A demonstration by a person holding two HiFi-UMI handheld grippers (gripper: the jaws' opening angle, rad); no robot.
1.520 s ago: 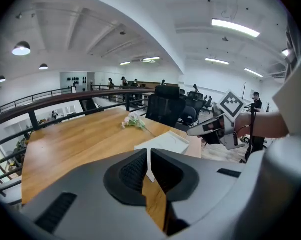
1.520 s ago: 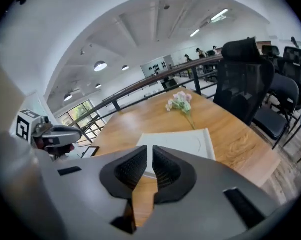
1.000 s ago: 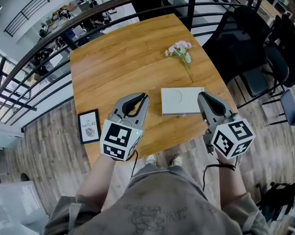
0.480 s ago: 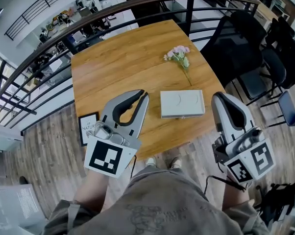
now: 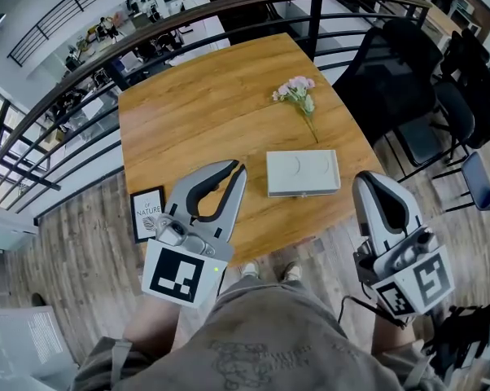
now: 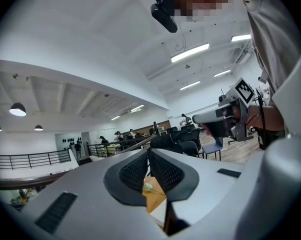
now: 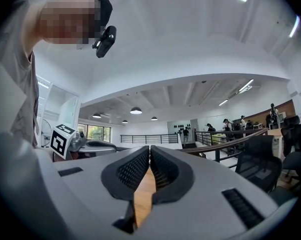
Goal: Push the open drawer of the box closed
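A flat pale-grey box lies near the front edge of the wooden table; I cannot tell how far its drawer stands out. My left gripper is held up off the table to the left of the box, jaws shut and empty. My right gripper hovers to the right of the box past the table's edge, also shut with nothing in it. In the left gripper view the pads meet at the tips of the left gripper. The right gripper view shows the right gripper with its pads pressed together.
A sprig of pink flowers lies behind the box. A small framed print sits at the table's front left corner. A dark railing curves behind the table, and black chairs stand to the right. Wooden floor lies below.
Both grippers have risen toward the head camera and drawn back from the table. The box, flowers and print have not moved.
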